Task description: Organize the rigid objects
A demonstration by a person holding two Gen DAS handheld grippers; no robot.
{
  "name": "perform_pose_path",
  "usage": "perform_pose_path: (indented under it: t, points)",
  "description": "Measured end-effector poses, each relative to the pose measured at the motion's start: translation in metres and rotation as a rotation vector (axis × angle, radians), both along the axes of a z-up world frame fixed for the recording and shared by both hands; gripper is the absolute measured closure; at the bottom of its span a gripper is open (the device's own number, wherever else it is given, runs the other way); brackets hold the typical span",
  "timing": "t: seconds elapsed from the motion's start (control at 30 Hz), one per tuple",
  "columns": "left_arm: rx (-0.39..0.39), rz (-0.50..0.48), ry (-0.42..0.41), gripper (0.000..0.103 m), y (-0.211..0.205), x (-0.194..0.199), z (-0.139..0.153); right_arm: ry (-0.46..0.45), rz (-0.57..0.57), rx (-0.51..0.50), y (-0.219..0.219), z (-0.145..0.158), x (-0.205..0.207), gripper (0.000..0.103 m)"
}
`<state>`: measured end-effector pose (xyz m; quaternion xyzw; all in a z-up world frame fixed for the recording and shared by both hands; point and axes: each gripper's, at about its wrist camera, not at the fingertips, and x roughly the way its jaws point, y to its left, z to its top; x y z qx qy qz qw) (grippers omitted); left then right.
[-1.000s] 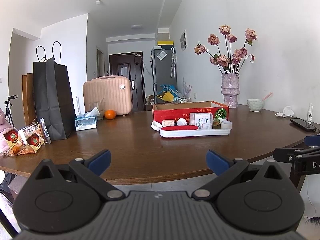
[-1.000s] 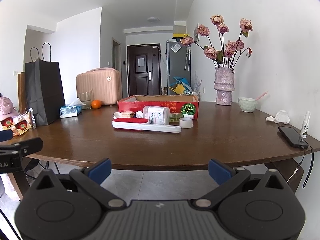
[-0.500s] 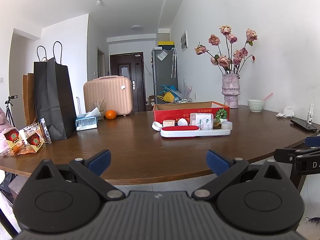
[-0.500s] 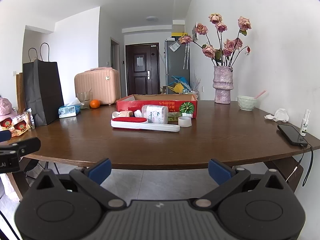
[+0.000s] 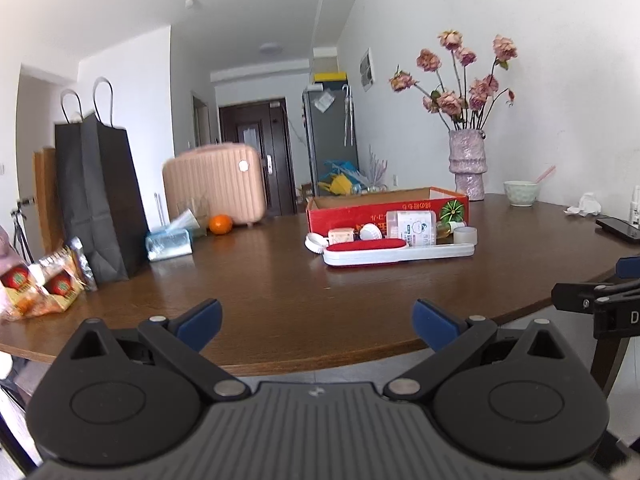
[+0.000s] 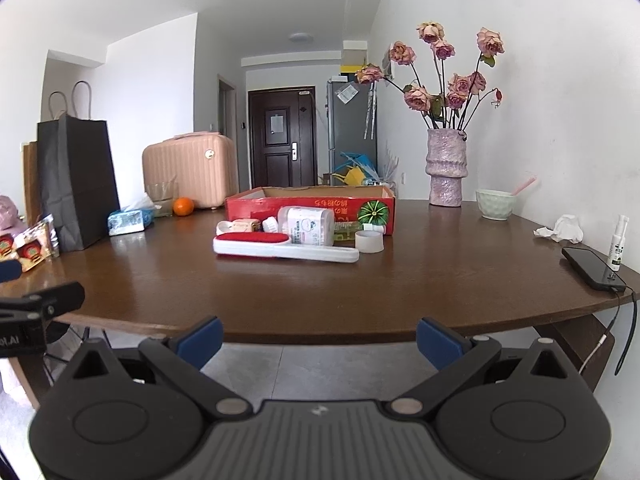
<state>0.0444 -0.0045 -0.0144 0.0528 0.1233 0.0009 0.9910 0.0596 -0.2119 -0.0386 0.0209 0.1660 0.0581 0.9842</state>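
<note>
A shallow red cardboard box (image 5: 386,206) (image 6: 310,202) stands mid-table. In front of it lie a long white brush with a red pad (image 5: 396,250) (image 6: 280,246), a white bottle on its side (image 5: 412,228) (image 6: 308,226), a roll of tape (image 5: 465,235) (image 6: 369,241) and small white and pink items (image 5: 342,236) (image 6: 244,226). My left gripper (image 5: 316,322) is open at the table's near edge, holding nothing. My right gripper (image 6: 319,340) is open too, just short of the edge, empty.
The brown table (image 5: 260,280) carries a black paper bag (image 5: 98,200), snack packets (image 5: 44,284), a tissue pack (image 5: 168,242), an orange (image 5: 221,224) and a pink case (image 5: 216,184) on the left. A vase (image 6: 446,168), bowl (image 6: 494,204), phone (image 6: 592,268) and spray bottle (image 6: 618,242) stand right.
Both grippers have moved slightly closer to the table and risen a little; the objects appear marginally nearer. Both remain open and nothing on the table has moved.
</note>
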Motion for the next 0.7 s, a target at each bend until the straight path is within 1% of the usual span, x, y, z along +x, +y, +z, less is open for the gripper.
perform_pose_path:
  t: [0.07, 0.13, 0.2, 0.23, 0.27, 0.33, 0.37, 0.4, 0.43, 0.47, 0.5, 0.53, 0.6, 0.63, 0.67, 0.7]
  points:
    - [-0.024, -0.013, -0.002, 0.000, 0.002, 0.015, 0.000, -0.013, 0.001, -0.002, -0.002, 0.000, 0.012, 0.000]
    - [-0.009, 0.006, -0.015, 0.000, 0.000, 0.032, 0.001, -0.016, -0.020, -0.012, -0.003, 0.001, 0.029, 0.000]
    - [0.001, 0.021, -0.007, 0.000, 0.001, 0.051, 0.002, -0.020, -0.037, -0.021, -0.006, 0.002, 0.048, 0.000]
    - [-0.016, 0.021, 0.001, 0.000, 0.004, 0.062, 0.003, -0.025, -0.044, -0.019, -0.008, 0.003, 0.058, 0.000]
    - [-0.049, 0.007, 0.000, 0.000, 0.008, 0.073, 0.003, -0.027, -0.052, -0.020, -0.009, 0.004, 0.068, 0.000]
    - [-0.142, -0.014, 0.017, 0.000, 0.019, 0.095, 0.003, -0.049, -0.074, -0.023, -0.014, 0.005, 0.091, 0.000]
    - [-0.169, -0.014, 0.040, 0.000, 0.022, 0.106, 0.003, -0.079, -0.079, 0.000, -0.019, 0.006, 0.101, 0.000]
    - [-0.182, -0.026, 0.065, 0.000, 0.025, 0.117, 0.003, -0.089, -0.084, 0.040, -0.026, 0.007, 0.112, 0.000]
    - [-0.177, -0.047, 0.097, 0.000, 0.026, 0.130, 0.003, -0.060, -0.079, 0.068, -0.031, 0.008, 0.124, 0.000]
    - [-0.166, -0.061, 0.140, 0.000, 0.026, 0.143, 0.004, 0.008, -0.052, 0.077, -0.036, 0.010, 0.140, 0.000]
    - [-0.162, -0.063, 0.185, 0.000, 0.026, 0.157, 0.006, 0.080, 0.010, 0.068, -0.040, 0.012, 0.156, 0.000]
    - [-0.167, -0.065, 0.223, 0.000, 0.028, 0.172, 0.008, 0.102, 0.052, 0.073, -0.044, 0.013, 0.169, 0.000]
    - [-0.172, -0.053, 0.253, 0.000, 0.030, 0.197, 0.011, 0.092, 0.055, 0.073, -0.049, 0.013, 0.185, 0.002]
    - [-0.170, -0.042, 0.256, 0.000, 0.031, 0.209, 0.012, 0.123, 0.035, 0.054, -0.048, 0.013, 0.198, 0.004]
    - [-0.165, -0.041, 0.258, 0.000, 0.032, 0.219, 0.014, 0.161, 0.024, 0.043, -0.048, 0.013, 0.210, 0.012]
    - [-0.159, -0.050, 0.261, 0.000, 0.033, 0.231, 0.014, 0.195, 0.028, 0.053, -0.049, 0.012, 0.224, 0.017]
